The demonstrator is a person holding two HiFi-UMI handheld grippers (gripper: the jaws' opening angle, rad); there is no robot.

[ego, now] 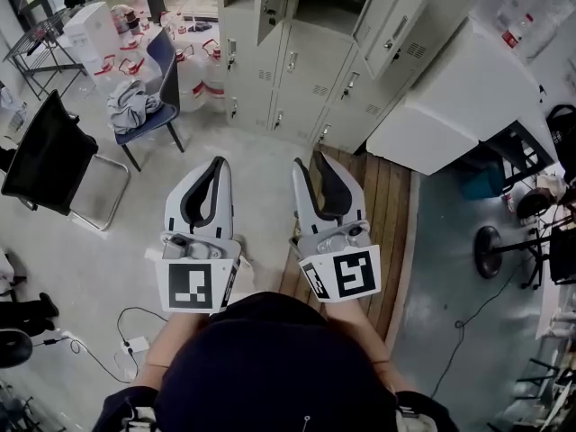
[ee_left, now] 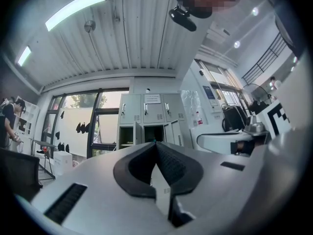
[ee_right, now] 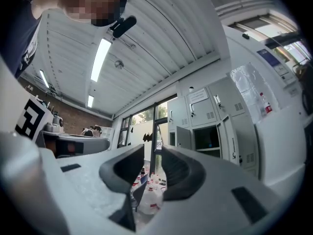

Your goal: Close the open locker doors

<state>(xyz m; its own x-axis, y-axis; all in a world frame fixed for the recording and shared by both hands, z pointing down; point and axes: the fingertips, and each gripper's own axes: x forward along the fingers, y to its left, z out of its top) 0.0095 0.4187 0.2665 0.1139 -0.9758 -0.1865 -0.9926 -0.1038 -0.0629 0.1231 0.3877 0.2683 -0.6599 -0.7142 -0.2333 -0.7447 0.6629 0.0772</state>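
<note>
Nearest, the left gripper (ego: 219, 162) and right gripper (ego: 308, 161) are held side by side over the floor (ego: 225, 147), both pointing ahead. The left gripper's jaws are closed tip to tip with nothing between them. The right gripper's jaws stand a narrow gap apart and are empty.

Beyond them, a strip of wooden decking (ego: 382, 196) runs along the floor's right side towards the lockers (ego: 297, 88), which stand at its far edge, well apart from both grippers. Two upper doors hang open, their long axes upright: the left open door (ego: 273, 3) lies straight ahead, between the two grippers' lines. The right open door (ego: 393, 16) lies ahead and to the right, so the right hand looks nearer to it.
</note>
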